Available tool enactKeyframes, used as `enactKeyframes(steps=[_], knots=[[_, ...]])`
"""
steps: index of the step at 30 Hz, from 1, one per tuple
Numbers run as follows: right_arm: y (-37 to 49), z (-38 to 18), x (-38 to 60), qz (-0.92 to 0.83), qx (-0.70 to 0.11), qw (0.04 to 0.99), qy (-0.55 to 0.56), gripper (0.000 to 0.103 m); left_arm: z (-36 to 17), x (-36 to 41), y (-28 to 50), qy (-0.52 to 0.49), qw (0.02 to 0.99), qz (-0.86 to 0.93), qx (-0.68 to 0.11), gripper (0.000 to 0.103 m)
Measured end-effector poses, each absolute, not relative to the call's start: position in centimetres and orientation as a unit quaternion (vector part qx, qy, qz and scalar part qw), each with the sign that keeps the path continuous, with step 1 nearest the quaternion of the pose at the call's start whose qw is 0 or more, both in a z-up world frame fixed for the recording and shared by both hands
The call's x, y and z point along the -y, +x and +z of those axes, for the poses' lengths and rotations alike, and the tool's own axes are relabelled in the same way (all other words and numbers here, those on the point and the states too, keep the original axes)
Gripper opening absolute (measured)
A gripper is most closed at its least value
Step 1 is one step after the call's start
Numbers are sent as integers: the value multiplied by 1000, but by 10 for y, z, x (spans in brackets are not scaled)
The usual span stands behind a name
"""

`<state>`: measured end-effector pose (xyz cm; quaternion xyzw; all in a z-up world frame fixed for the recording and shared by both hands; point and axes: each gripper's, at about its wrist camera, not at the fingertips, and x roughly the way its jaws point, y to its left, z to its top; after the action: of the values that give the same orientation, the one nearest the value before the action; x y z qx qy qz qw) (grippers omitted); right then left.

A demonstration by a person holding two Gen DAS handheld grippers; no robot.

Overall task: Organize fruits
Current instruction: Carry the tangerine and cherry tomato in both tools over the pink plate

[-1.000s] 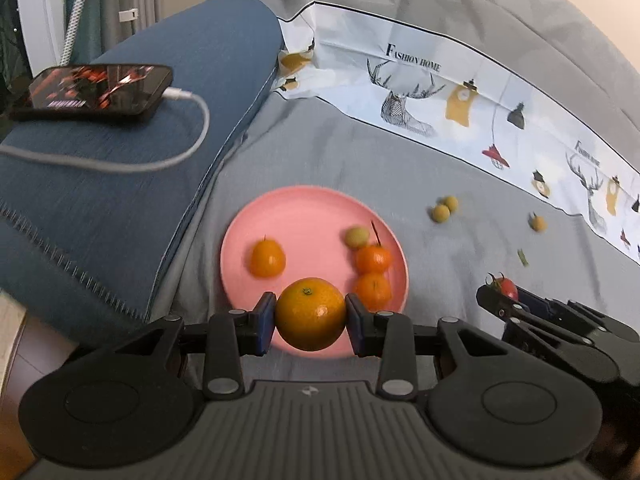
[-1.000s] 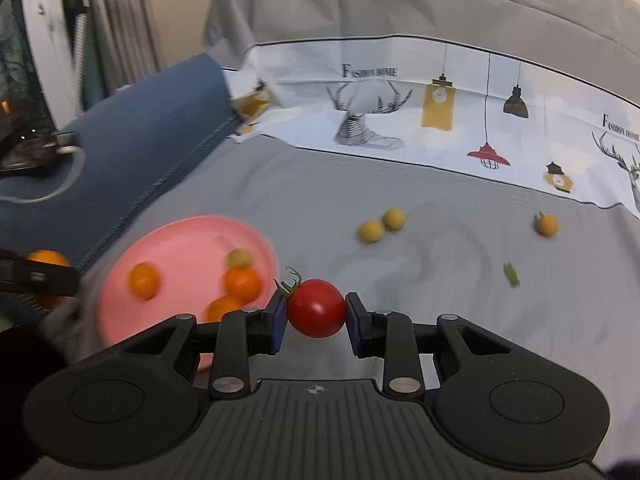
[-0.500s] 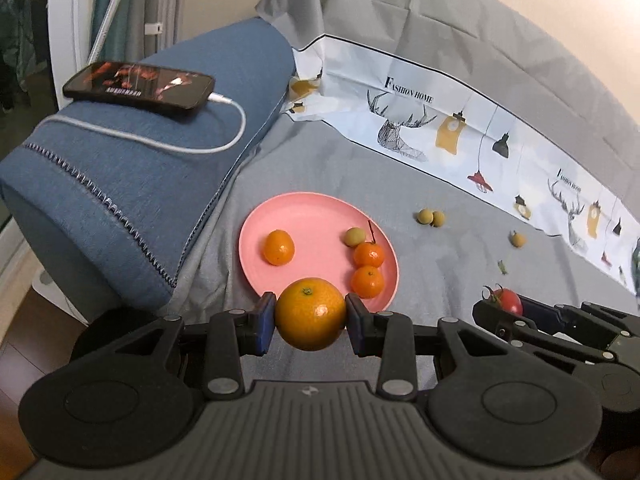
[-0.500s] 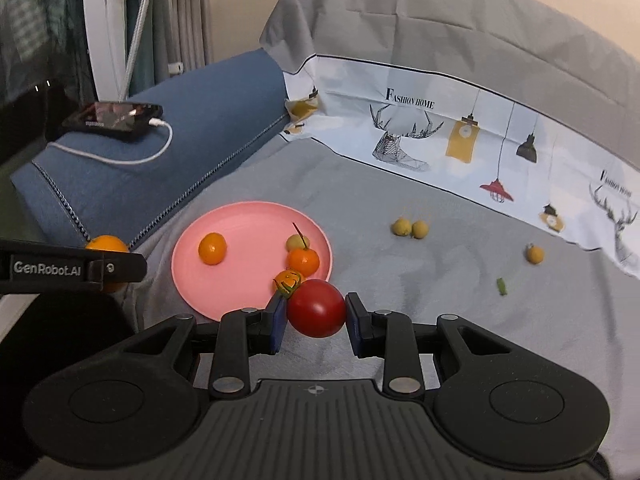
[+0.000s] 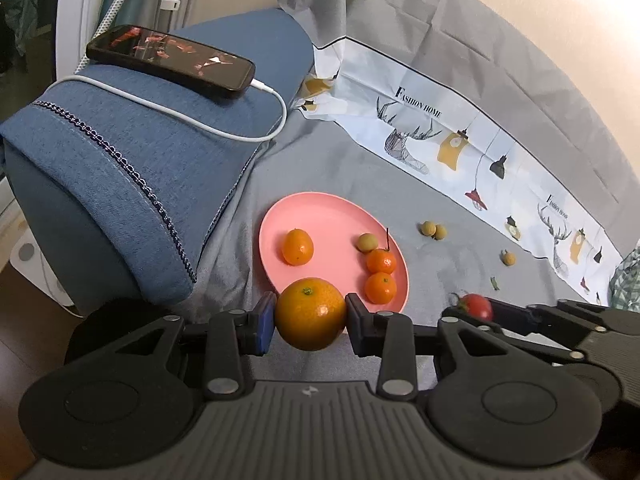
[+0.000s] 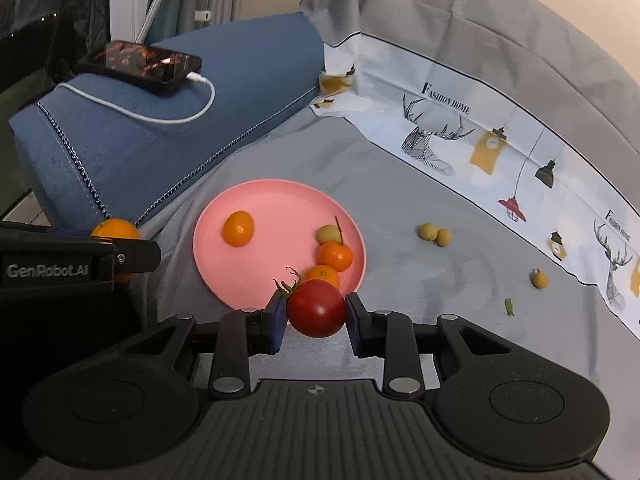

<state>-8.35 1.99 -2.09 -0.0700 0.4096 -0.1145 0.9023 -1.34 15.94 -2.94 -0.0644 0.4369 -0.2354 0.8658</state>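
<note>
With both grippers raised over the grey sheet, I have fruit in each. My left gripper is clamped on an orange, its pads pressed against both sides, just in front of the near rim of the pink plate. My right gripper is clenched on a red tomato with its green stem at the upper left, also at the plate's near edge. On the plate I see four small fruits: one orange one alone on the left, and on the right a pale green one touching two small orange ones. Two yellowish fruits lie together on the sheet beyond the plate, another well apart. A phone with a white cable rests on the blue cushion.
</note>
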Motion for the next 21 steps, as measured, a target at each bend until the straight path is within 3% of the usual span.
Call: enactKeyframes(steps=[11, 21], knots=[[-63, -33, -19, -125, -431, 891, -77, 32, -39, -156, 0, -67, 855, -253, -447, 41], [-48, -37, 9, -110, -398, 910, -44, 32, -36, -121, 45, -43, 856, -265, -441, 41]])
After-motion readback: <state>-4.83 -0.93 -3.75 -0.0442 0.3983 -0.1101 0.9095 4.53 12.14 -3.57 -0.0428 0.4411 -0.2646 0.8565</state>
